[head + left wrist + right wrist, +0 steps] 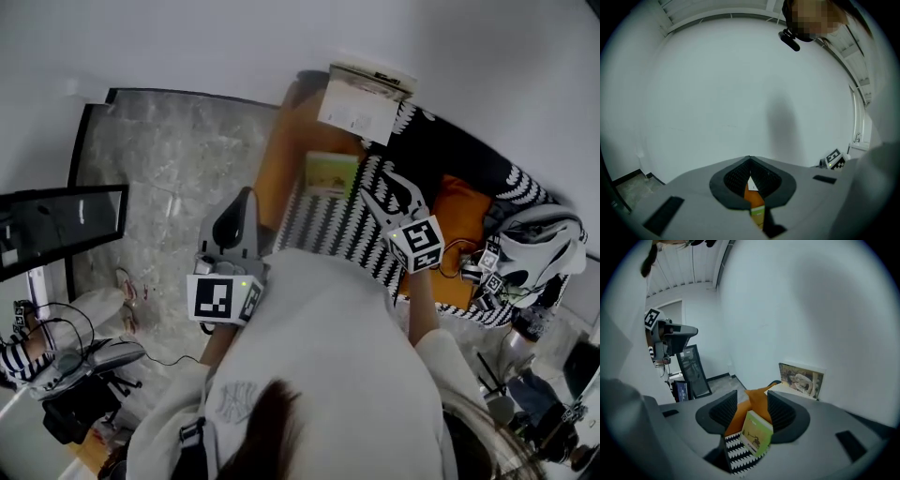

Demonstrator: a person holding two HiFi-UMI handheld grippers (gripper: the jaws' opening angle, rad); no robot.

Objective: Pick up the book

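From the head view, the book [331, 175], a small one with a green cover, lies flat on a black-and-white zigzag blanket [328, 230] spread over an orange couch [281, 159]. A larger picture book [361, 98] leans against the wall behind it. The right gripper [380, 187] reaches in from the book's right with its tips near the cover, which looks like the approach for the pick. The left gripper [246, 195] hangs back over the couch's edge, probably kept out of the way. In the left gripper view, the jaws are drawn together to a thin slit and hold nothing; only a sliver of orange and green shows through. In the right gripper view, the jaws stand wide apart with the book framed between them but ahead of the pads and untouched, so the grip is yet to be made.
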